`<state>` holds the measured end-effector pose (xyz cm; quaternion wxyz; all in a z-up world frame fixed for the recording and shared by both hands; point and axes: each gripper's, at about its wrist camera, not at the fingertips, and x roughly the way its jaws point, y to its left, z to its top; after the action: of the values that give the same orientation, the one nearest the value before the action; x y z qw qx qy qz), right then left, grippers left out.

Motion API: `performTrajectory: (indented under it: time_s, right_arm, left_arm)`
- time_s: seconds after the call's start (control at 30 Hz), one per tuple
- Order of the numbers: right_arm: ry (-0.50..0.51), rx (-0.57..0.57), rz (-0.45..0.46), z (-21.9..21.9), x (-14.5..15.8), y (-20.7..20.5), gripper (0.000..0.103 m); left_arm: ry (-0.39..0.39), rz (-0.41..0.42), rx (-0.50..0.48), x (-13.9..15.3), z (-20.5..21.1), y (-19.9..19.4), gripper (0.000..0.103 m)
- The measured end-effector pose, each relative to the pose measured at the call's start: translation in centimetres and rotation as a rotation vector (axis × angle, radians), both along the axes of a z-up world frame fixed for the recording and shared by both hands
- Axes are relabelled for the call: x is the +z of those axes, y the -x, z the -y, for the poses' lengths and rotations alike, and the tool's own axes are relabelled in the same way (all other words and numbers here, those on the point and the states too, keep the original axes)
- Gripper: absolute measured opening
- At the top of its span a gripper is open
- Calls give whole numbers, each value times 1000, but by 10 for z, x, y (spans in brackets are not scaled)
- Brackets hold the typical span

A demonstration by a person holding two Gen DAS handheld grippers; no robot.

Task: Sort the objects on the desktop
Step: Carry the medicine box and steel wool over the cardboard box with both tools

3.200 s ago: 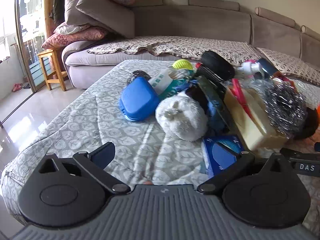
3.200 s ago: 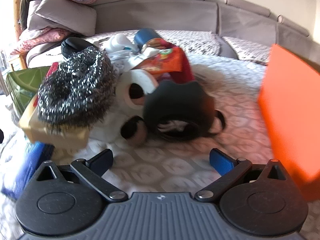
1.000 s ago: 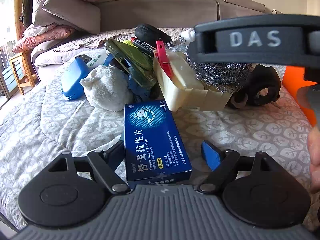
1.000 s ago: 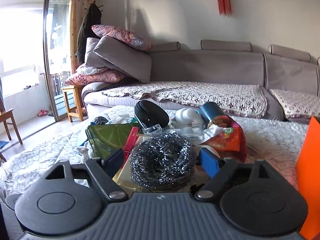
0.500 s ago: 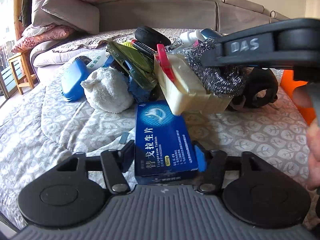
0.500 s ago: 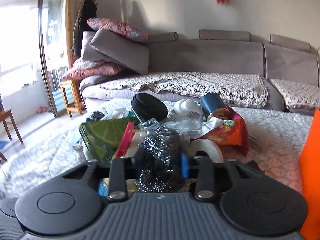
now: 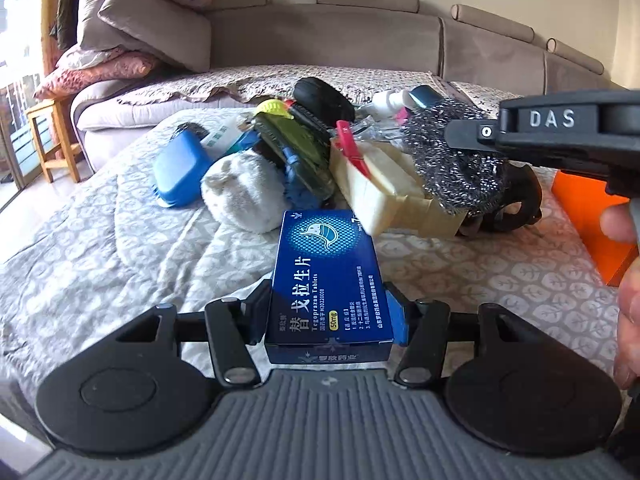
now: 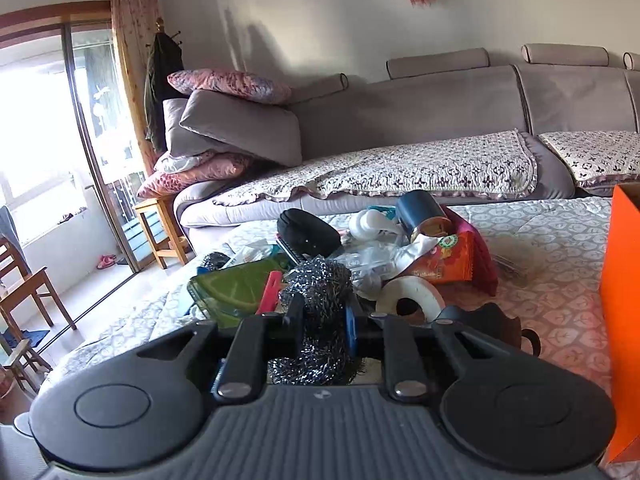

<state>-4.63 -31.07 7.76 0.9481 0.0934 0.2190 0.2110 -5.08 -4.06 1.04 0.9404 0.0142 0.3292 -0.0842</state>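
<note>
Only your left view shows the left tongs (image 7: 326, 312) clamping the blue tablet box (image 7: 328, 276); your right tongs (image 8: 322, 322) are closing, squeezing the steel scourer (image 8: 316, 312).

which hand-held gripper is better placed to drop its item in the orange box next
Right. Its hand-held gripper, closing on the steel wool scourer, sits beside the orange box; the left holds the tablet box farther off.

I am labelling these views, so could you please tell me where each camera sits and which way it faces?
Left wrist: on the left gripper, looking forward and down at the clutter pile; it is shut on a blue box; the right gripper's body and a hand show.
Right wrist: on the right gripper, facing the sofa; its jaws are closing on a steel scourer.
Shared: scourer, orange bin.
</note>
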Motion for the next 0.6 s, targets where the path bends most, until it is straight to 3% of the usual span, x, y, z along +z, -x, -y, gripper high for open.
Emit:
performTrajectory:
  time_s: [0.2,0.43,0.6]
  right_arm:
    - [4,0,-8,1,0,11,18]
    - [9,-36,15,11,4,27,18]
    - [-3,-85,-10,28,1,34,18]
  left_arm:
    - [-20,-13,25,-9,4,-10,56]
    - [-6,17,22,3,-2,1,56]
    - [-4,-12,10,12,8,3,56]
